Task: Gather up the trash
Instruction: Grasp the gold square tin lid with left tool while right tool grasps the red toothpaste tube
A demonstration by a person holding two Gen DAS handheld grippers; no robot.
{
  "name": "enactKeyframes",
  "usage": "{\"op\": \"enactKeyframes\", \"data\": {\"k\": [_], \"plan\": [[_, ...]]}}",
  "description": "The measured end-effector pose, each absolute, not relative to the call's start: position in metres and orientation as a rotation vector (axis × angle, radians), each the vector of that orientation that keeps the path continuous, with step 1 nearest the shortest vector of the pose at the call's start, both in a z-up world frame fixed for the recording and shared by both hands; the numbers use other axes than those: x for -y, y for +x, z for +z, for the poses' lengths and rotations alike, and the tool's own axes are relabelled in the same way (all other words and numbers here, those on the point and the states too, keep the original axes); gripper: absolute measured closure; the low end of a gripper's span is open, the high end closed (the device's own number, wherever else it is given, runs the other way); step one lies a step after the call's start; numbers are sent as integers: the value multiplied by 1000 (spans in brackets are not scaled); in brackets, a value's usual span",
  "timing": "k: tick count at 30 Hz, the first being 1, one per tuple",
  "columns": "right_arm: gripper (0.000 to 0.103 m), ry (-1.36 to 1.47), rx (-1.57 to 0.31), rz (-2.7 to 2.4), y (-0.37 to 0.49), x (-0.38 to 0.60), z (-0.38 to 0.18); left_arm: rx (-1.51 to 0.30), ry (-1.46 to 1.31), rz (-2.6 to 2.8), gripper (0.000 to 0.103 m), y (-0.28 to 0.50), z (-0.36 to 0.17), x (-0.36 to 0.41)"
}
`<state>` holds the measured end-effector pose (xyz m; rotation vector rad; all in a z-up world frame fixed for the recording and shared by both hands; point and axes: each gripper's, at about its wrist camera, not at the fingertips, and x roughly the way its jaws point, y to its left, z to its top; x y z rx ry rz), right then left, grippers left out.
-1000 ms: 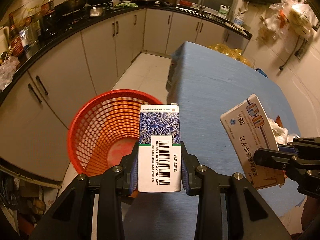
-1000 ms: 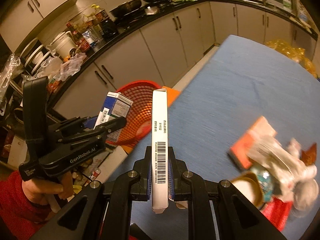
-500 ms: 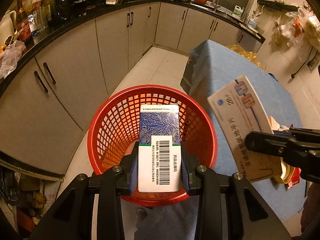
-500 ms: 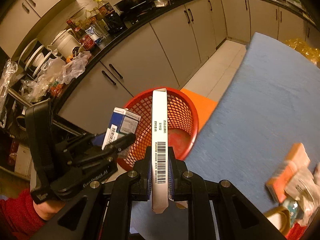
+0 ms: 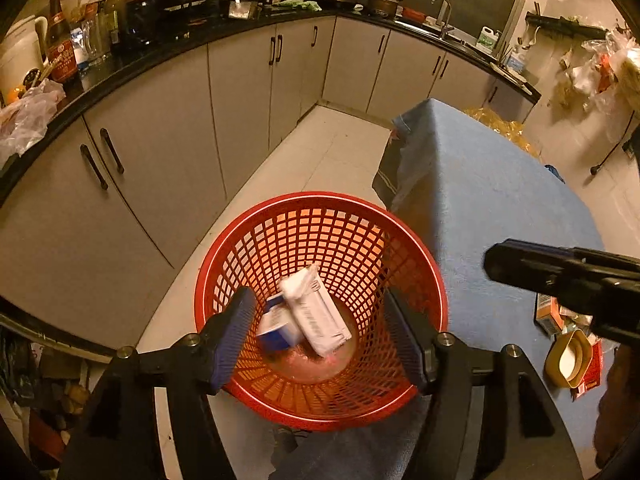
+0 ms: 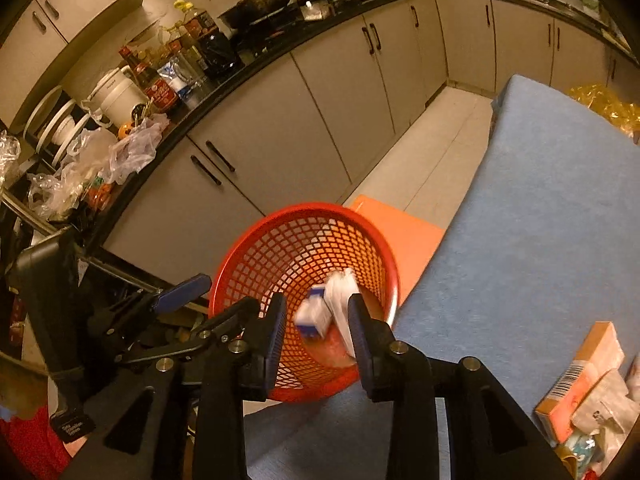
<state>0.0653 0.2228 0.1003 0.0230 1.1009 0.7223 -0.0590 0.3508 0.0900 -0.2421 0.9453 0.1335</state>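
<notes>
A red mesh basket (image 5: 420,264) (image 6: 248,264) stands on the floor beside the blue-clothed table (image 5: 500,200) (image 6: 540,220). Two cartons lie blurred inside it: a blue-and-white box (image 5: 276,326) (image 6: 314,316) and a flat white box (image 5: 316,312) (image 6: 340,300). My left gripper (image 5: 320,336) is open and empty above the basket. My right gripper (image 6: 316,328) is open and empty above it too. The right gripper shows as a dark bar in the left wrist view (image 5: 560,276); the left gripper shows in the right wrist view (image 6: 176,294).
More trash lies on the table near its right end: an orange box (image 6: 580,380), crumpled wrappers (image 6: 608,404) and a yellow cup (image 5: 568,358). Grey cabinets (image 5: 180,140) and a cluttered counter (image 6: 120,120) run along the left. An orange panel (image 6: 400,236) sits behind the basket.
Both grippers have opened and let go of their boxes, which have dropped into the red basket. Both grippers moved further over the basket.
</notes>
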Motion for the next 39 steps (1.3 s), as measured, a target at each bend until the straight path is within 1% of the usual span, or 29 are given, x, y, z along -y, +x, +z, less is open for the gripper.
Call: {"op": "enactKeyframes", "data": {"k": [4, 5, 14, 23, 29, 34, 39], "plan": [[56, 14, -1068, 683, 56, -204, 110, -932, -222, 121, 36, -61, 95, -337], [56, 16, -1062, 669, 53, -198, 112, -930, -216, 114, 35, -62, 96, -333], [56, 21, -1009, 559, 15, -128, 118, -957, -153, 6, 34, -60, 94, -272], [56, 95, -1041, 454, -26, -30, 102, -995, -107, -102, 34, -55, 89, -203], [56, 144, -1027, 355, -46, 35, 103, -1014, -64, -199, 34, -53, 90, -150], [56, 140, -1039, 264, -54, 72, 101, -1068, -51, -290, 34, -50, 81, -106], [56, 180, -1093, 216, -60, 107, 84, -1139, -53, -313, 34, -42, 64, -83]]}}
